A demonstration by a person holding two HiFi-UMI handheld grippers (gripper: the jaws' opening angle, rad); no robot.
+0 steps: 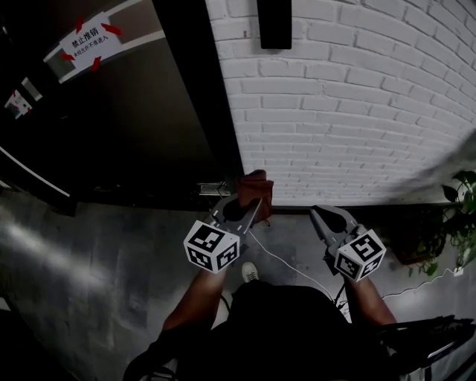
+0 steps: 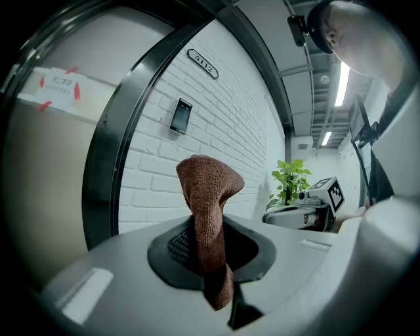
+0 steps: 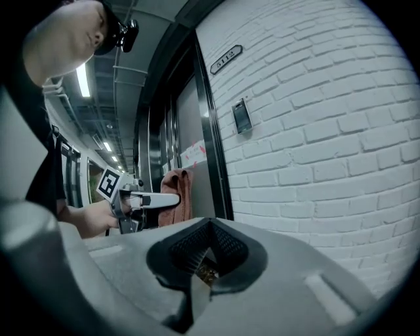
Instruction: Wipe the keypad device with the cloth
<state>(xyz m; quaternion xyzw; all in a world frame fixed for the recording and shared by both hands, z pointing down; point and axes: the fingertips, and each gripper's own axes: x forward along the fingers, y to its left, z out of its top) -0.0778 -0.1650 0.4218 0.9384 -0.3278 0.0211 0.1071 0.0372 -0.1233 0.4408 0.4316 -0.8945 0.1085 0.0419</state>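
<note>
The keypad device (image 1: 275,22) is a small black panel high on the white brick wall; it also shows as a dark panel (image 2: 180,115) in the left gripper view and as the same panel (image 3: 241,116) in the right gripper view. My left gripper (image 1: 249,206) is shut on a brown cloth (image 1: 255,187), well below the device. The cloth (image 2: 209,197) stands up in a folded hump from the left gripper (image 2: 210,257). My right gripper (image 1: 324,216) hangs to the right at the same height. The right gripper (image 3: 207,260) is shut with nothing in it, and the cloth (image 3: 176,193) shows to its left.
A dark door (image 1: 119,111) with a black frame stands left of the brick wall (image 1: 349,97) and carries a white sign with red arrows (image 1: 88,42). A potted plant (image 1: 457,223) stands at the right. A number plate (image 2: 201,63) hangs above the keypad device.
</note>
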